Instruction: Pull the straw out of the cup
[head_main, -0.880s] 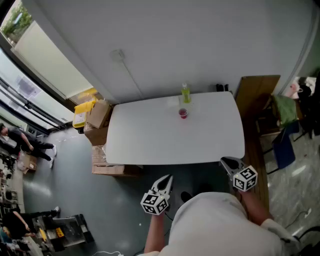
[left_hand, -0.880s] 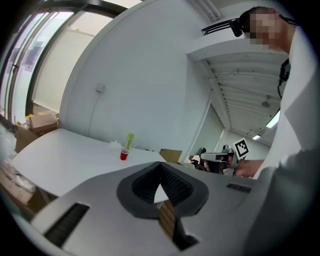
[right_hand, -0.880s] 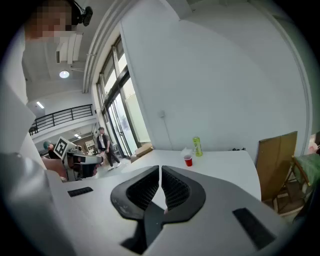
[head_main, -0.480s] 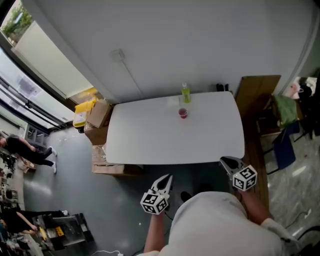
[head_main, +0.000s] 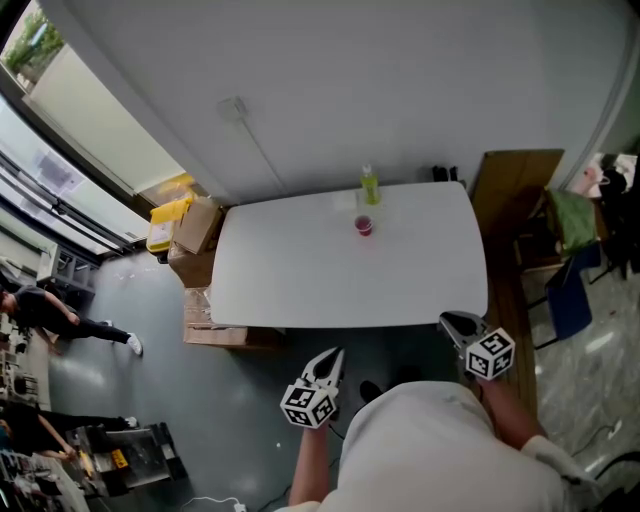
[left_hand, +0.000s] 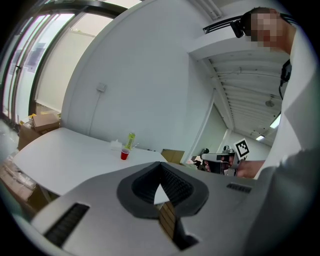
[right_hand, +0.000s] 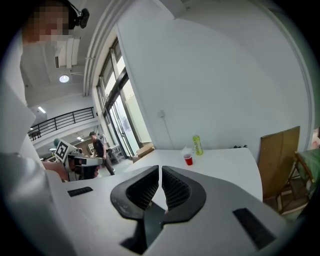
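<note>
A small red cup (head_main: 364, 226) stands toward the far side of the white table (head_main: 300, 280), just in front of a green bottle (head_main: 370, 186). The cup (left_hand: 124, 154) is also small in the left gripper view, as is the cup (right_hand: 188, 159) in the right gripper view; its straw is too small to make out. My left gripper (head_main: 330, 361) is held below the table's near edge, shut and empty. My right gripper (head_main: 453, 323) is at the near right corner, its jaws together with nothing between them. Both are far from the cup.
A white tissue (head_main: 345, 203) lies beside the bottle. Cardboard boxes (head_main: 200, 235) are stacked at the table's left end. A wooden board (head_main: 515, 200) and a chair with green cloth (head_main: 570, 215) stand to the right. A person (head_main: 60, 315) walks far left.
Both grippers and the cup stay where they were. Only the person at the far left has walked along the floor.
</note>
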